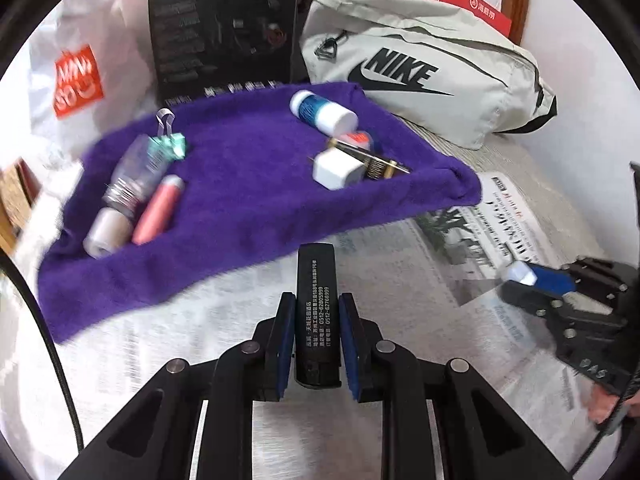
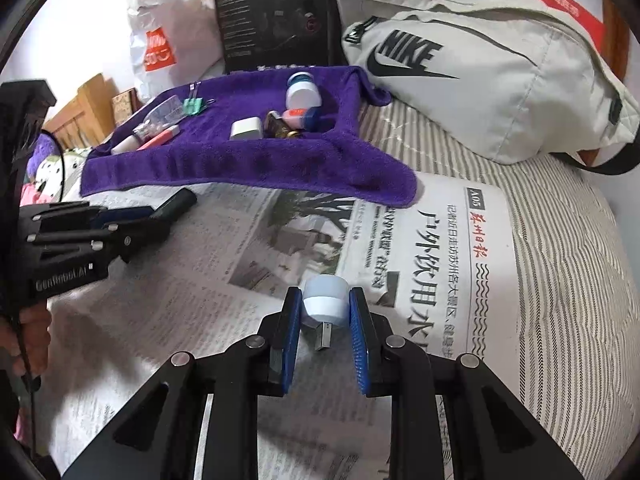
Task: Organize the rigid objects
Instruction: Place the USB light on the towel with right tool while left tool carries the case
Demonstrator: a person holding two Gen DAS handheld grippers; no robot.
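Note:
My left gripper (image 1: 316,312) is shut on a black lighter (image 1: 315,280) with white print, held above the newspaper just short of the purple towel (image 1: 248,192); it also shows in the right wrist view (image 2: 152,216). My right gripper (image 2: 325,304) is shut on a small white USB light (image 2: 324,298) with its plug pointing back, and it also shows in the left wrist view (image 1: 532,280). On the towel (image 2: 256,164) lie a green binder clip (image 1: 166,146), a clear tube (image 1: 128,176), a pink tube (image 1: 158,208), a white charger (image 1: 334,168) and a blue and white bottle (image 1: 324,112).
A Nike bag (image 1: 432,72) lies at the back right, a black box (image 1: 224,28) and a white shopping bag (image 1: 76,80) stand behind the towel. Newspaper (image 2: 420,248) covers the striped bed (image 2: 560,260).

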